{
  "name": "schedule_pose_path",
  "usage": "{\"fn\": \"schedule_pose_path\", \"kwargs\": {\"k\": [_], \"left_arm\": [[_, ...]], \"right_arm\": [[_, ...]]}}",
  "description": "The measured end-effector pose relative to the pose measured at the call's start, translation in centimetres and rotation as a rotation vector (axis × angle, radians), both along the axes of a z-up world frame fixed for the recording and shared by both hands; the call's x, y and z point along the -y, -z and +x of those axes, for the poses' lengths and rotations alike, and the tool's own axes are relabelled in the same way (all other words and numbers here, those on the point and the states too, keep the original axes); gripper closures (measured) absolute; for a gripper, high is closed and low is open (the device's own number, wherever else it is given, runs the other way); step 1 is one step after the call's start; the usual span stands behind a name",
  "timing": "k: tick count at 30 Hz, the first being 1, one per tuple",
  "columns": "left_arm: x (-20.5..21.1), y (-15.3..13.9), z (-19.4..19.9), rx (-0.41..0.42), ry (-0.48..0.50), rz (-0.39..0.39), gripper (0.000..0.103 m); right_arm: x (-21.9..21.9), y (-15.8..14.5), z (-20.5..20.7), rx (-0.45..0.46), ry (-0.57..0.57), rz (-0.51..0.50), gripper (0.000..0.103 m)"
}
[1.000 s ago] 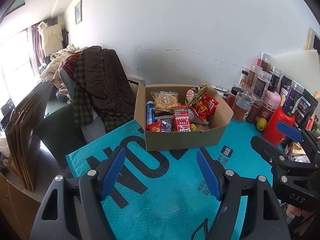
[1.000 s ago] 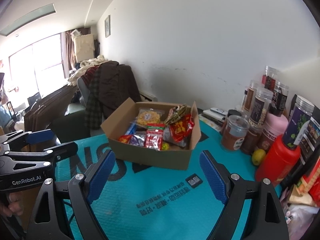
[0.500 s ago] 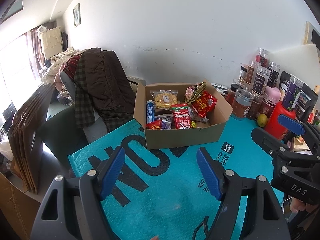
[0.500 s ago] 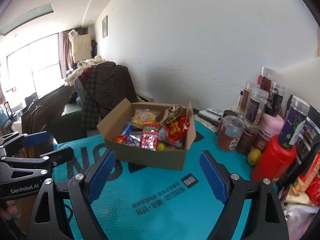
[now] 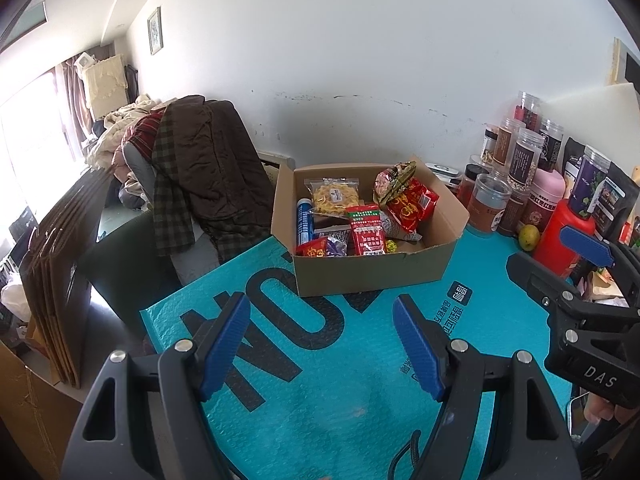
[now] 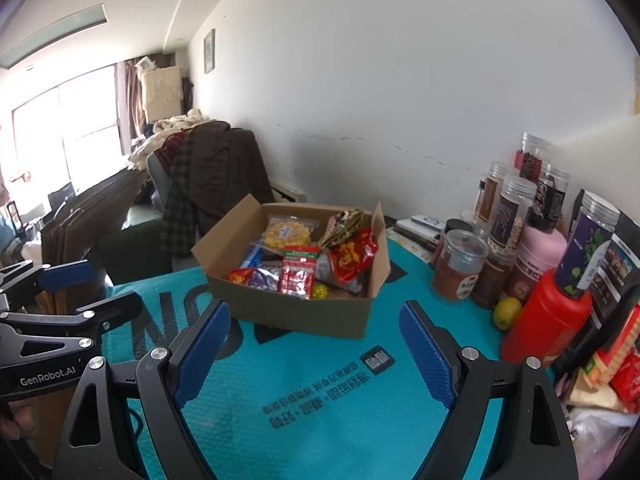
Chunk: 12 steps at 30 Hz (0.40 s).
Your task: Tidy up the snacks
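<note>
Snacks gathered in the box, both grippers idle and spread

The cardboard box (image 5: 372, 236) sits near the far edge of the teal mat (image 5: 320, 380), already holding the snack packets (image 5: 366, 226); judging by that, sorting looks mostly done. The left gripper (image 5: 320, 344) and right gripper (image 6: 316, 348) hover empty, jaws apart, over bare mat. Jars (image 6: 516, 216) crowd the right edge; a coat-draped chair (image 5: 200, 172) stands beyond the left.

Lived-in home room: white wall with small framed picture (image 5: 154, 30), bright curtained window (image 6: 64, 132), chair heaped with a brown coat (image 5: 208, 160) and bedding, flattened cartons (image 5: 60, 272) on the floor, table under teal bubble-mailer sheet (image 5: 320, 380), crowded with pantry jars (image 6: 516, 208) and a snack-filled cardboard box (image 5: 372, 276).
</note>
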<state>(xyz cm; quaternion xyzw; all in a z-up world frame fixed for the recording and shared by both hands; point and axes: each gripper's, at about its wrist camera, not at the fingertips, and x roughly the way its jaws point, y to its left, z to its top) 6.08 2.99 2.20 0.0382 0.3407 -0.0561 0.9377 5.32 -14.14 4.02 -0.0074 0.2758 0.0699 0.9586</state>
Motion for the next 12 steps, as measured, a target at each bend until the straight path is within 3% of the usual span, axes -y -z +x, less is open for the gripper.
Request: {"fn": "schedule_pose_path", "kwargs": {"k": [12], "left_arm": [[-0.07, -0.06, -0.10, -0.001, 0.003, -0.009, 0.029]], "right_arm": [[0.06, -0.07, -0.08, 0.001, 0.000, -0.004, 0.016]]}}
